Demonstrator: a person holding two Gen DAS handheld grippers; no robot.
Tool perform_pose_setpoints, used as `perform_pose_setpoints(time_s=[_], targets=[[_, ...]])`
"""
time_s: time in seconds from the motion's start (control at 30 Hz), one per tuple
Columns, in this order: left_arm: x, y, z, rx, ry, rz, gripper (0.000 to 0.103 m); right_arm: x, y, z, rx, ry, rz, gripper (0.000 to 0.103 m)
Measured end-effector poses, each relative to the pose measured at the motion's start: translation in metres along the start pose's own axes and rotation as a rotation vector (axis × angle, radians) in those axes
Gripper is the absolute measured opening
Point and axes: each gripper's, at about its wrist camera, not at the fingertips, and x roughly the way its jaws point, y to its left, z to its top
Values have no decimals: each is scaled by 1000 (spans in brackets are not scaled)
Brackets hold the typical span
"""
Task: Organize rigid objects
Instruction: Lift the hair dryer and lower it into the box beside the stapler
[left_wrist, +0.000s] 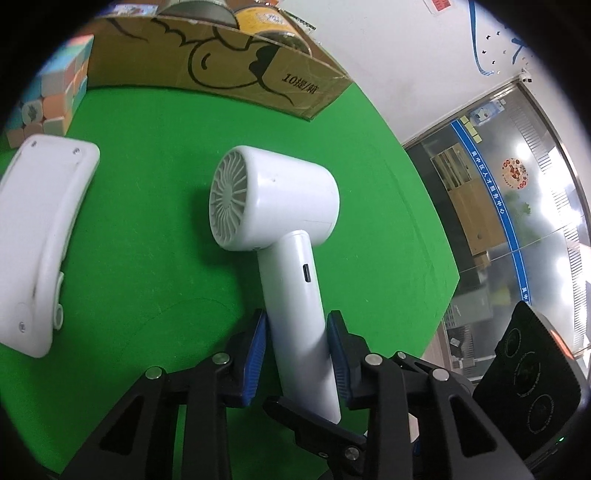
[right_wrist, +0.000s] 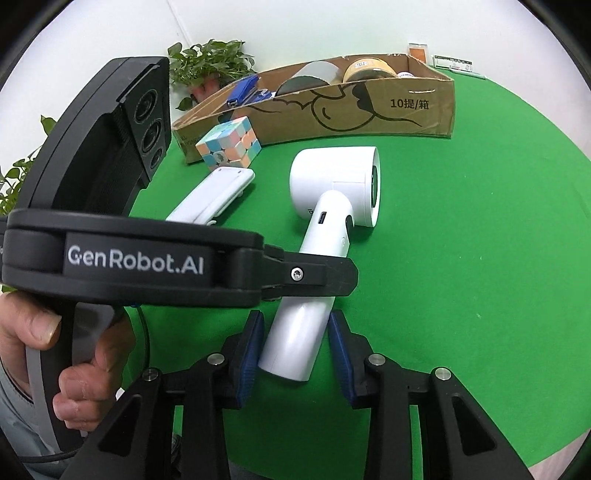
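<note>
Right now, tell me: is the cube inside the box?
No. In the right wrist view the cube sits on the green cloth just outside the box, by its left corner.

A green table surface (right_wrist: 461, 258) carried every item. The white hair dryer (right_wrist: 332, 192) lay on its side at the centre. Behind the hair dryer stood a cardboard box (right_wrist: 351, 110). Left of it lay a white flat device (right_wrist: 218, 192) and a pastel puzzle cube (right_wrist: 229, 146).
</note>
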Motion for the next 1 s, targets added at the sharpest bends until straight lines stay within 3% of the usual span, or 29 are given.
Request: perform_pose_setpoints(time_s=[0.2, 0.4, 0.67, 1.0], targets=[[-26, -12, 9, 35, -88, 27, 31, -17, 13, 12, -51, -79, 9, 34], [-71, -14, 33, 67, -206, 62, 31, -28, 32, 47, -125, -159, 44, 34], [-118, 1, 80, 74, -308, 98, 31, -23, 63, 115, -208, -238, 91, 34], [-151, 29, 165, 76, -333, 125, 31, 14, 76, 219, -230, -231, 130, 35]])
